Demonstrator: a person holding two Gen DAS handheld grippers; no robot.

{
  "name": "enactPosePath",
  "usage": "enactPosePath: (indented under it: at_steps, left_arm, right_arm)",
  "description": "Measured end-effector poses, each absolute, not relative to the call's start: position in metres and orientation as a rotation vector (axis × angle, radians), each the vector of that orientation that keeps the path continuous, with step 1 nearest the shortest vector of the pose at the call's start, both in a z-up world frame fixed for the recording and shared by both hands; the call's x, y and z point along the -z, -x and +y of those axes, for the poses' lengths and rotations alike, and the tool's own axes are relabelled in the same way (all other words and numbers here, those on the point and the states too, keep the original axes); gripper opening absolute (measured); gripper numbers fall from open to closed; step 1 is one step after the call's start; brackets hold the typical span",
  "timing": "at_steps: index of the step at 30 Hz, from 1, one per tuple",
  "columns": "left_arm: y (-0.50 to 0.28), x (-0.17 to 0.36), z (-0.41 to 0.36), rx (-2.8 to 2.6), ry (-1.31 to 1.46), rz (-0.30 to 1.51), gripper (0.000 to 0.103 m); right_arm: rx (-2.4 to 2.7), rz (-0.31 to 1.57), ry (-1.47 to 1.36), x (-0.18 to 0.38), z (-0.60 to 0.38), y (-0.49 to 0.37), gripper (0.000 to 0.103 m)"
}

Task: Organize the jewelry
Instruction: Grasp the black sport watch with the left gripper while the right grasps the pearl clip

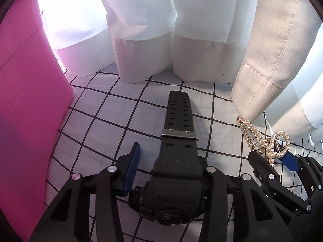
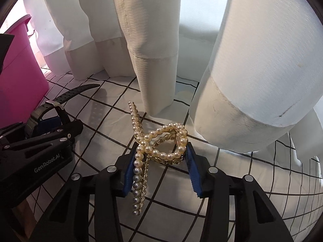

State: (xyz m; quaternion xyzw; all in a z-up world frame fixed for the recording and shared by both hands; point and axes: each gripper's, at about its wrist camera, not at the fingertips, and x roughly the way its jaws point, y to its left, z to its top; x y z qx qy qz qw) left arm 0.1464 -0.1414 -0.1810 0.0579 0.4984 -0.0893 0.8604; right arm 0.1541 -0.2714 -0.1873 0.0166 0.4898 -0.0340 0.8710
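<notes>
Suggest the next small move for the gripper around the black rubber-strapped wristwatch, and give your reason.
Probably close the left gripper a little further, then lift. The black rubber-strapped wristwatch sits between its jaws, but the left blue pad shows a gap beside the strap. The pink plastic bin stands nearby, a likely destination.

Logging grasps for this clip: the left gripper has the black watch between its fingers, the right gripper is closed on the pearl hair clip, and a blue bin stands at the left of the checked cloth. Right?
One thing is wrong: the bin is pink, not blue, as the left wrist view shows. The left gripper does have the black watch between its fingers, and the right gripper is closed on the pearl hair clip, over the checked cloth.
</notes>
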Motion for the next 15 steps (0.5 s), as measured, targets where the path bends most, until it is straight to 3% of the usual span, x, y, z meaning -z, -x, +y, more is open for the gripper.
enactPosePath:
  at_steps: [1,8,15]
  left_arm:
    - [-0.145,0.179,-0.141,0.201,-0.103,1.047,0.022]
    - [-0.126,0.152,-0.136,0.217,-0.096,1.026,0.021]
    - [-0.094,0.101,-0.118,0.240,-0.056,0.972,0.021]
  right_arm:
    - [0.070,1.023,-0.041,0.187,-0.272,-0.153,0.044]
    - [0.068,1.007,-0.074,0.179,-0.276,-0.141,0.043]
    - [0.058,0.933,-0.087,0.129,-0.281,-0.121,0.043]
